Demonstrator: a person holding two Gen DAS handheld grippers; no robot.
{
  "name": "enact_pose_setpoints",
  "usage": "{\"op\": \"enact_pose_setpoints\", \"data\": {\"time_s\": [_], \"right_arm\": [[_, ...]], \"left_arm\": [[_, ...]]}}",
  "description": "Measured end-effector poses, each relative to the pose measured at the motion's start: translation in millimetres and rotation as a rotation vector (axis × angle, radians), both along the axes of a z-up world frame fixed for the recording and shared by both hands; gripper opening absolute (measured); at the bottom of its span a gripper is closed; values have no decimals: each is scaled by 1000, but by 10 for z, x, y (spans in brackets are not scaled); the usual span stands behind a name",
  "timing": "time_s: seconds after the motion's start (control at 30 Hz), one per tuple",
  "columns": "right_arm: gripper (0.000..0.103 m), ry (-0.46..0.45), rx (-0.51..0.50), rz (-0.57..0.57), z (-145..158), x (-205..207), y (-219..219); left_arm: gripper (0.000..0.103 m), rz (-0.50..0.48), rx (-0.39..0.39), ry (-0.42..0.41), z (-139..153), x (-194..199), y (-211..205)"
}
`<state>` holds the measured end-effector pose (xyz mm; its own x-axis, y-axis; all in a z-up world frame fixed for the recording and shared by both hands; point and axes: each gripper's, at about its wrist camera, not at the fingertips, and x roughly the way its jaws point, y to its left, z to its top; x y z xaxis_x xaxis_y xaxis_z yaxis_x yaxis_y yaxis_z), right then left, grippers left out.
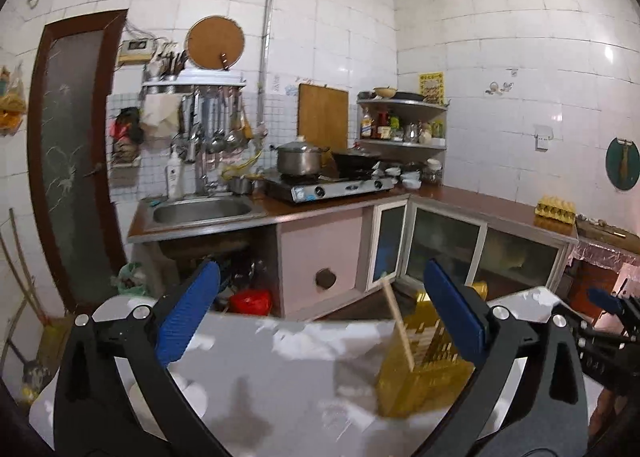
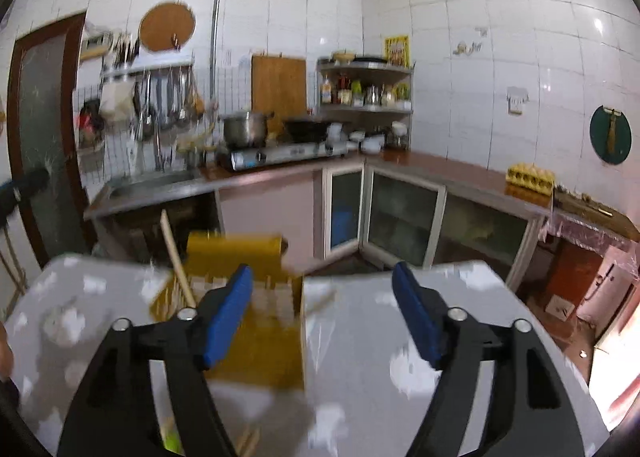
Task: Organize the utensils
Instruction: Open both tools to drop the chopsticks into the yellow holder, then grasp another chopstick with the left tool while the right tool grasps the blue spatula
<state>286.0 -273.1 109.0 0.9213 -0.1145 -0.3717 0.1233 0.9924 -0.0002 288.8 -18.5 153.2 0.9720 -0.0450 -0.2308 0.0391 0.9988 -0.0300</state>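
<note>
A yellow slotted utensil holder [image 1: 428, 361] stands on a white-patterned table [image 1: 280, 385], with a wooden stick [image 1: 398, 329] leaning out of it. My left gripper [image 1: 320, 309] is open and empty, the holder just inside its right finger. In the right wrist view the holder [image 2: 248, 321] sits ahead left, with the wooden stick [image 2: 176, 261] in it. My right gripper [image 2: 324, 313] is open and empty above the table [image 2: 400, 329]. A green item and wooden sticks [image 2: 248, 441] lie near the bottom edge, blurred.
A kitchen counter [image 1: 328, 209] with a sink [image 1: 202, 211], a stove [image 1: 328, 187] with pots, and corner shelves [image 1: 402, 125] lies beyond. Ladles hang on a rack [image 1: 212, 129]. An egg carton [image 1: 556, 209] sits at right. The right gripper shows at the left view's right edge [image 1: 616, 309].
</note>
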Motion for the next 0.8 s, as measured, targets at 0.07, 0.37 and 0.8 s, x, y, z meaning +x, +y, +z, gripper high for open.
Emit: {"op": "enact_pose_setpoints", "data": {"time_s": [0.07, 0.37, 0.8], "right_arm": [[78, 33, -17, -9, -146, -118, 61], [78, 251, 89, -111, -947, -423, 5], [78, 445, 85, -164, -1537, -529, 59]], "left_arm": [[98, 15, 5, 30, -126, -125, 74], [98, -23, 27, 299, -982, -190, 156], [98, -34, 82, 565, -1928, 60, 142]]}}
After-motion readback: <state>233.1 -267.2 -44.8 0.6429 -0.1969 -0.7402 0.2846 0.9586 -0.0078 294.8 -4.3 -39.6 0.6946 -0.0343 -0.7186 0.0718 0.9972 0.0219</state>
